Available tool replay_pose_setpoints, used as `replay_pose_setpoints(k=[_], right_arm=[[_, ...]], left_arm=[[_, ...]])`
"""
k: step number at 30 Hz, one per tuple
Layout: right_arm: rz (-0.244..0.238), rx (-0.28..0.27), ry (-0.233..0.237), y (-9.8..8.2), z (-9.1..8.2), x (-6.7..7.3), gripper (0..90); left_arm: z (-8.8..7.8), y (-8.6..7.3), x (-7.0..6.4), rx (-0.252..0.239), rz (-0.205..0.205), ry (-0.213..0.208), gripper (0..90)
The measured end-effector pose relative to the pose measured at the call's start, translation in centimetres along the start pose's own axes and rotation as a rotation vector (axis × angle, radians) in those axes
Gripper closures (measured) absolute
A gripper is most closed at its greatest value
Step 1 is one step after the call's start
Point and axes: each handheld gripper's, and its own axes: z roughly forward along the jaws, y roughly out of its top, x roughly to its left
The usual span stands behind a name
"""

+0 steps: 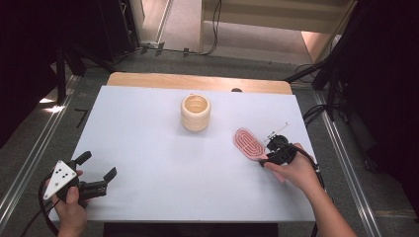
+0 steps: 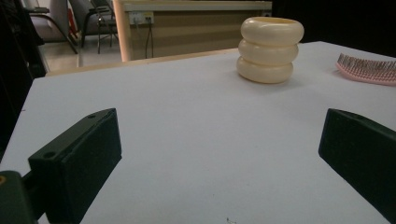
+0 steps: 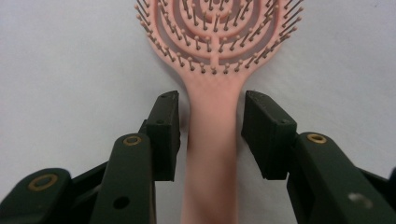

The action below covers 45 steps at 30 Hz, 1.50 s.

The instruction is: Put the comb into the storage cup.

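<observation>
A pink vented hairbrush [image 1: 248, 142] lies bristles up on the right of the white table top [image 1: 148, 143]. Its handle points toward my right gripper [image 1: 267, 157]. In the right gripper view the hairbrush [image 3: 219, 28] has its handle between the two jaws of my right gripper [image 3: 210, 105], with a thin gap on each side, so the gripper is open around it. A cream ribbed cup [image 1: 195, 112] stands upright at the middle back. My left gripper [image 1: 98, 165] rests open near the front left with nothing between its jaws. The left gripper view shows the cup [image 2: 271, 49] and the brush's edge [image 2: 369, 70].
A wooden table edge [image 1: 197, 81] shows behind the white top. Dark stands and cables [image 1: 321, 74] surround the table on the floor. Bare white surface lies between the two grippers and in front of the cup.
</observation>
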Motion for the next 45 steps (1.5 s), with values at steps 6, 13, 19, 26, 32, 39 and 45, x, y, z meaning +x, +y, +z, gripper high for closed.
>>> replay_pose_setpoints(k=[6,13,19,26,32,39,45], right_arm=[[0.013,-0.001,-0.021,0.0,0.2,0.1,60.0],[0.032,-0.003,-0.010,0.0,0.1,-0.4,67.3],[0.014,-0.001,-0.016,0.0,0.1,-0.3,67.7],[0.007,-0.037,-0.014,-0.5,0.0,-0.4,67.9],[0.006,-0.059,-0.010,-0.7,0.0,-0.5,68.0],[-0.003,-0.082,-0.001,-0.8,-0.3,-0.2,68.0],[-0.010,-0.113,0.003,-0.9,-0.8,0.0,68.0]], left_arm=[[0.0,0.0,0.0,0.004,0.005,0.000,0.0],[0.0,0.0,0.0,0.004,0.004,0.000,0.0],[0.1,0.0,-0.1,0.005,0.005,0.003,0.0],[0.1,0.2,-0.2,0.018,0.016,0.009,0.0],[0.2,0.4,-0.2,0.029,0.007,0.010,0.0],[0.7,0.9,-1.4,0.054,0.037,0.006,0.0],[1.3,1.7,-2.5,0.051,0.048,-0.032,0.0]])
